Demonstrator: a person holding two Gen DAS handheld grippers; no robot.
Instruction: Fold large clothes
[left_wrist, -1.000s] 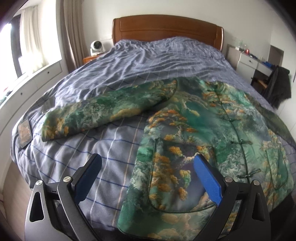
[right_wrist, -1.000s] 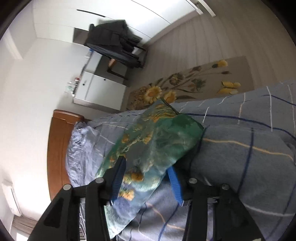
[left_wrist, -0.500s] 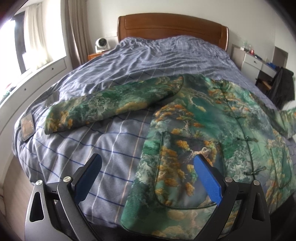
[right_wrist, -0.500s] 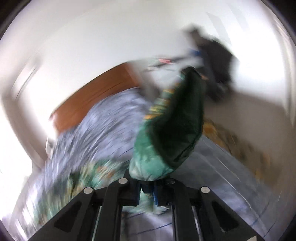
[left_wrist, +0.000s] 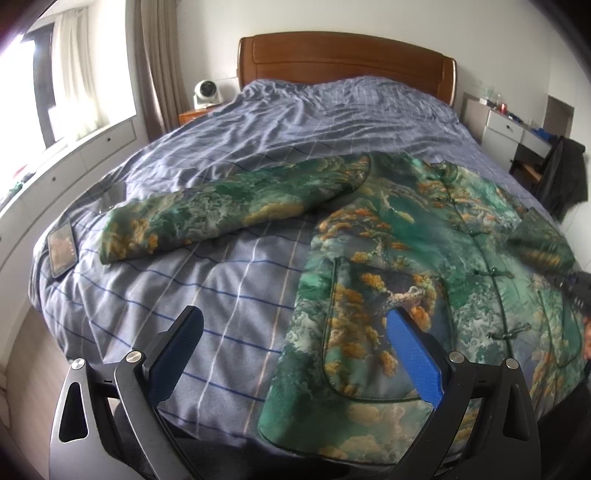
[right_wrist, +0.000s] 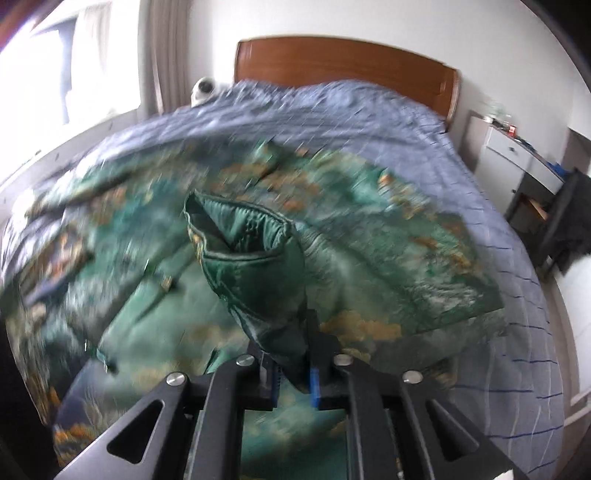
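I count one jacket (left_wrist: 399, 258) on one bed (left_wrist: 229, 277), with two sleeves: one (left_wrist: 221, 218) lying toward nine o'clock, one (right_wrist: 255, 273) lifted. I have two tools: the left tool (left_wrist: 295, 354) and the right tool (right_wrist: 293, 380). One phone (left_wrist: 62, 248) lies at nine o'clock. One headboard (left_wrist: 343, 62), one white fan (left_wrist: 205, 92) and one chair (left_wrist: 561, 177) at three o'clock complete my tally.

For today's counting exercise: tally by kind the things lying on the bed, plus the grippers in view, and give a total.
Jackets: 1, green patterned jacket
Phones: 1, phone near the bed's left edge
Grippers: 2, left gripper open, right gripper shut on the jacket's sleeve cuff
Total: 4
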